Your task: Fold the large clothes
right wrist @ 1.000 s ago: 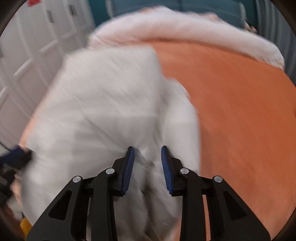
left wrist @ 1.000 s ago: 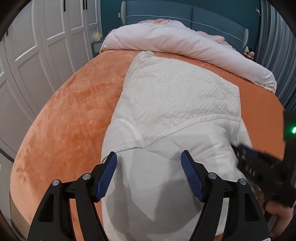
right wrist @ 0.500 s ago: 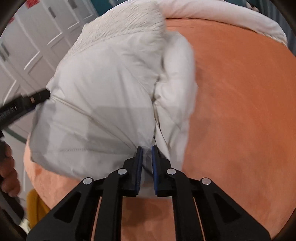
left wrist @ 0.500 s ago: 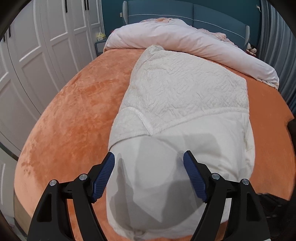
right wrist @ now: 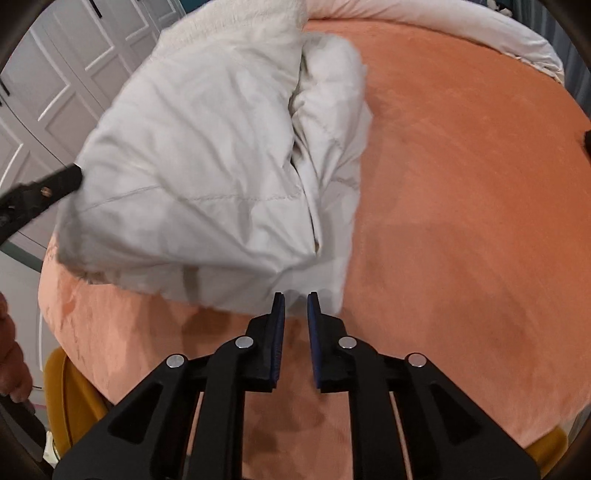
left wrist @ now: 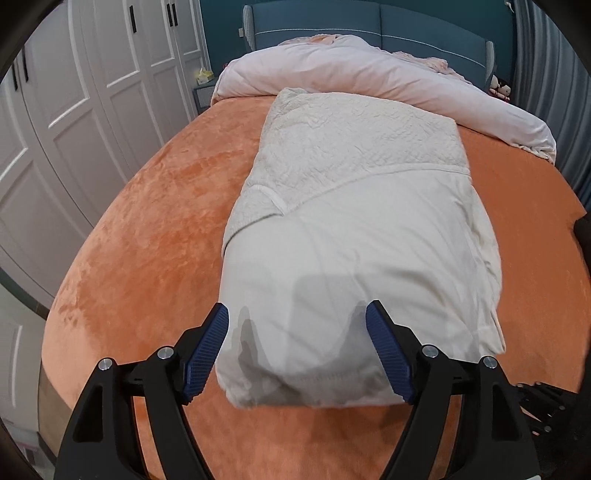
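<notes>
in the left wrist view we see the left gripper [left wrist: 297, 321] with its jaws spread wide and nothing pressed between the pads; it hovers over the near end of the white folded coat [left wrist: 354, 236]. the coat lies lengthwise on the orange bed cover [left wrist: 147, 236], running from 6 o'clock toward 12 o'clock, its textured lining showing at the far half. beyond it at 12 o'clock a pale pink duvet [left wrist: 369, 74] is bunched against the blue headboard [left wrist: 406, 22], and white wardrobe doors [left wrist: 74, 110] stand at 9 o'clock.

in the right wrist view we see the right gripper [right wrist: 295, 301] nearly closed, and its jaws have just been opening a little; the coat's near hem sits right at its tips, but we cannot tell whether the pads pinch it. the coat spreads toward 11 o'clock. the left gripper's black tip touches it at 9 o'clock.
</notes>
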`<state>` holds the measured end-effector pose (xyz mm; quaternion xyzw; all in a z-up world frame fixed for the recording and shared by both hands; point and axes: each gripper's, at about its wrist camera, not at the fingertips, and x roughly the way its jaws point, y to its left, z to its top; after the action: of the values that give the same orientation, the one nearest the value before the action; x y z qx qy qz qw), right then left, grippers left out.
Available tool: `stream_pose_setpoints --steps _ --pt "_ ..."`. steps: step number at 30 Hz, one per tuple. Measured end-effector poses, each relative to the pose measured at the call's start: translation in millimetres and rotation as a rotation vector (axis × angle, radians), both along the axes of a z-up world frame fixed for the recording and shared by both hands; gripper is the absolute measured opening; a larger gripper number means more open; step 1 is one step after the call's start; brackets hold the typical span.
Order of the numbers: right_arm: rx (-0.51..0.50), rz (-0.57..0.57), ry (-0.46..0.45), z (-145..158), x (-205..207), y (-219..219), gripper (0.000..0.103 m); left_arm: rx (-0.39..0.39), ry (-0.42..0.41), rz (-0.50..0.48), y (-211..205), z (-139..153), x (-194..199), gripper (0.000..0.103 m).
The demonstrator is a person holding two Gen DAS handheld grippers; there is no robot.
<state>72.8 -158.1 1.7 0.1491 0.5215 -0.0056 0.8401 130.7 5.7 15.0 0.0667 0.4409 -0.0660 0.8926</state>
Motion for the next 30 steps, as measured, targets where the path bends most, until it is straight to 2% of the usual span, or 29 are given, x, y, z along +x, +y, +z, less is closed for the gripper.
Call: stream_pose_setpoints --steps 5,7,10,19,30 --pt "-0.018 -0.039 -0.121 36.0 -25.8 5.6 0.015 0.026 -0.009 0.001 -1.1 1.1 -21.3 0.075" --pt "-0.050 -0.045 -0.154 46.1 -38.8 7.6 0.031 0.029 -0.004 0.005 0.0 -0.6 -29.1 0.075" --pt "-0.081 -0.050 -0.194 55.3 -44.7 15.5 0.037 0.024 0.001 0.018 2.5 -3.6 -41.7 0.075" --pt "-0.103 -0.052 -0.212 43.5 -54.6 43.8 0.058 0.048 0.014 0.026 4.8 -18.5 -75.9 0.077" --pt "-0.129 -0.047 -0.208 31.4 -75.5 66.2 0.060 0.047 0.014 0.049 1.9 -31.3 -101.9 0.077"
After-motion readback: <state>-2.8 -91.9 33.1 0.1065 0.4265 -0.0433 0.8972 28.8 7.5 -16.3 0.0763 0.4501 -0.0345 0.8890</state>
